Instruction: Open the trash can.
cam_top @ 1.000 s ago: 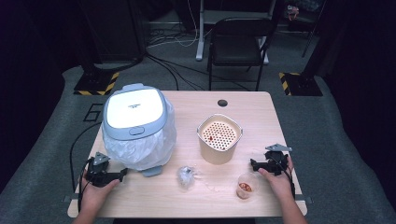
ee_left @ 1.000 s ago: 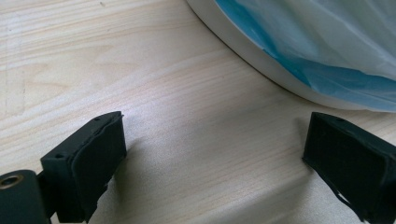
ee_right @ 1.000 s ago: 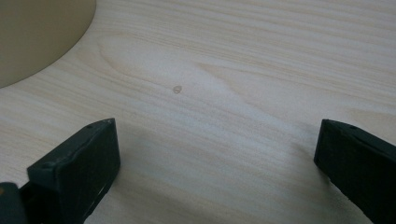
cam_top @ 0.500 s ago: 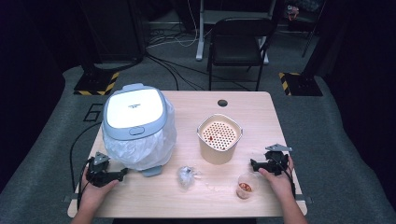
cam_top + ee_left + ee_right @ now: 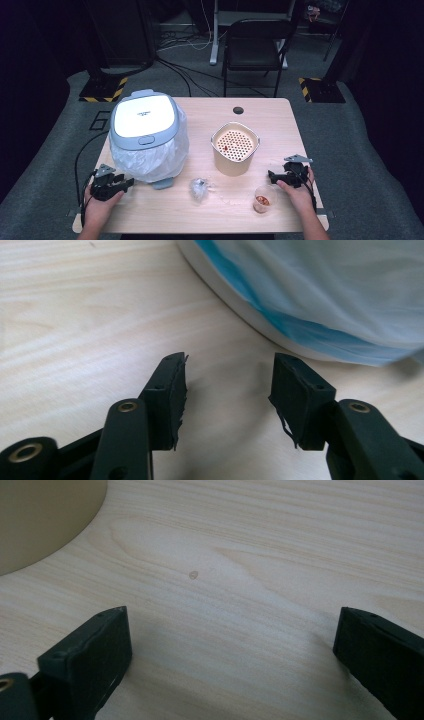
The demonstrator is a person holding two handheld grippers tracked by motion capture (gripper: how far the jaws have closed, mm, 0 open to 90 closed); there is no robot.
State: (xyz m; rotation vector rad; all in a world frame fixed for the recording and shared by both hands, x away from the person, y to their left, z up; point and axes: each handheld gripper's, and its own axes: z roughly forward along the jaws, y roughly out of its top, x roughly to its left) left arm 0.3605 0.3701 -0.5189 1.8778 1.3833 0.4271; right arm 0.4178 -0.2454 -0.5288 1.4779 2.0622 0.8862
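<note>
Our left gripper [image 5: 126, 183] on the worktop [image 5: 280, 130], jaws just closing partway on nothing, bag-wrapped cooker [image 5: 147, 135] just ahead, our right gripper [image 5: 272, 176] wide open, empty, near the beige strainer pot [image 5: 234, 149]

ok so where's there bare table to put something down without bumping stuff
The back right of the table, behind the beige strainer pot, is bare wood. Another free patch lies along the front edge between the left gripper and the crumpled wrapper. It is crowded at front right, where the small cup sits close to the right gripper.
</note>
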